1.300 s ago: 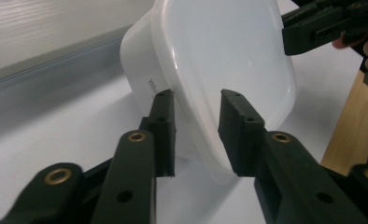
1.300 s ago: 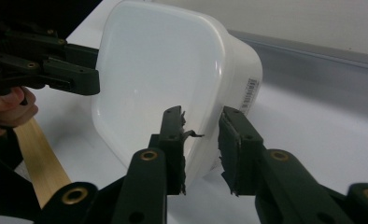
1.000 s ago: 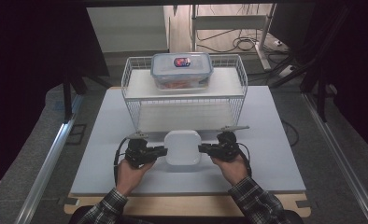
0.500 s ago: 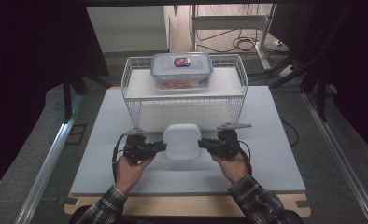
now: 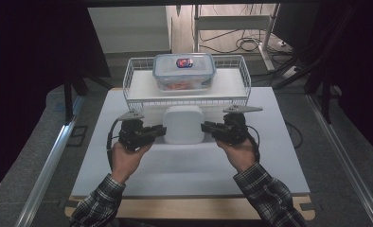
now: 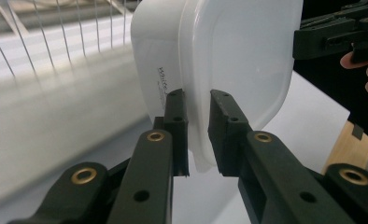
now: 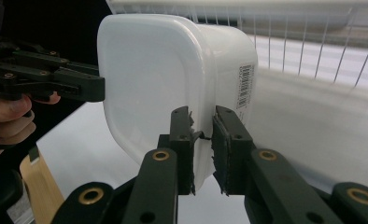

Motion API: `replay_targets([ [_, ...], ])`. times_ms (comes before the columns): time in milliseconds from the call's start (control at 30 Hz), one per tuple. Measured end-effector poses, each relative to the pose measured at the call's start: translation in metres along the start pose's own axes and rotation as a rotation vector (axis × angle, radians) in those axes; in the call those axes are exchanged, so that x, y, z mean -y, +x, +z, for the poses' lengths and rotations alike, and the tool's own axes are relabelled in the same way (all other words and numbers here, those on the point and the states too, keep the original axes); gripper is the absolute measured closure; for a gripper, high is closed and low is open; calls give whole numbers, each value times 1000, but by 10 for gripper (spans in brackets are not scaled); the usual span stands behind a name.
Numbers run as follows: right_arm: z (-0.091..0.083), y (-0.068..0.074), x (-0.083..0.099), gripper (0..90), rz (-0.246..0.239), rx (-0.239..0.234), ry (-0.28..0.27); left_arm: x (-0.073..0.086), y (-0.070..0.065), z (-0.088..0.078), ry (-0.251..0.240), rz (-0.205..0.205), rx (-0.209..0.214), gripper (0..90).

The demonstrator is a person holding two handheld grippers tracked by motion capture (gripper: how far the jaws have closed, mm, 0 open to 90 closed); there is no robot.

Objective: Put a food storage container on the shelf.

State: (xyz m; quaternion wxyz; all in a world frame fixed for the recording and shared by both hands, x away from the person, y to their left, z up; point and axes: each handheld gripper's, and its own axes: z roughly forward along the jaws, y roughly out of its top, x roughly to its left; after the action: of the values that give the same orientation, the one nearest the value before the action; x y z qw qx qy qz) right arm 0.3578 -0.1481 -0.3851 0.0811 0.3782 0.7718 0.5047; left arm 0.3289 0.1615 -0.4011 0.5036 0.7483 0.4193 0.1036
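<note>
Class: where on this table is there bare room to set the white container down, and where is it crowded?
Bare white mat lies between the held white container and the near wooden edge, and beside both hands. The far end is crowded: the wire basket holds a clear lidded box.

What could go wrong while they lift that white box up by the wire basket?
Each gripper pinches just the thin rim of the white box, the left gripper on one side, the right gripper on the other. If one hand rises faster, the box may tilt and slip out. It also hangs close to the wire basket, so it might bump the wires.
</note>
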Motion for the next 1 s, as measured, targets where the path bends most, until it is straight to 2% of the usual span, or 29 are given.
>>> replay_targets([
  [300,-14,7,-42,788,-40,18,-51,-43,-5,-16,-45,36,-20,783],
  [333,-17,9,-52,787,-44,19,-61,-48,-5,-18,-50,41,-21,784],
  [367,-17,9,-52,787,-44,19,-61,-53,-5,-20,-56,44,-24,784],
  [500,-23,12,-72,786,-62,27,-87,-72,-6,-28,-74,53,-28,784],
  [533,-24,14,-81,786,-69,30,-99,-76,-5,-29,-79,51,-27,783],
  [567,-24,14,-81,786,-69,30,-99,-81,-5,-31,-83,52,-27,783],
  [767,-29,13,-108,787,-63,21,-136,-106,1,-38,-100,45,-8,784],
  [1000,-30,12,-134,786,-82,46,-167,-132,8,-39,-129,43,-6,785],
])
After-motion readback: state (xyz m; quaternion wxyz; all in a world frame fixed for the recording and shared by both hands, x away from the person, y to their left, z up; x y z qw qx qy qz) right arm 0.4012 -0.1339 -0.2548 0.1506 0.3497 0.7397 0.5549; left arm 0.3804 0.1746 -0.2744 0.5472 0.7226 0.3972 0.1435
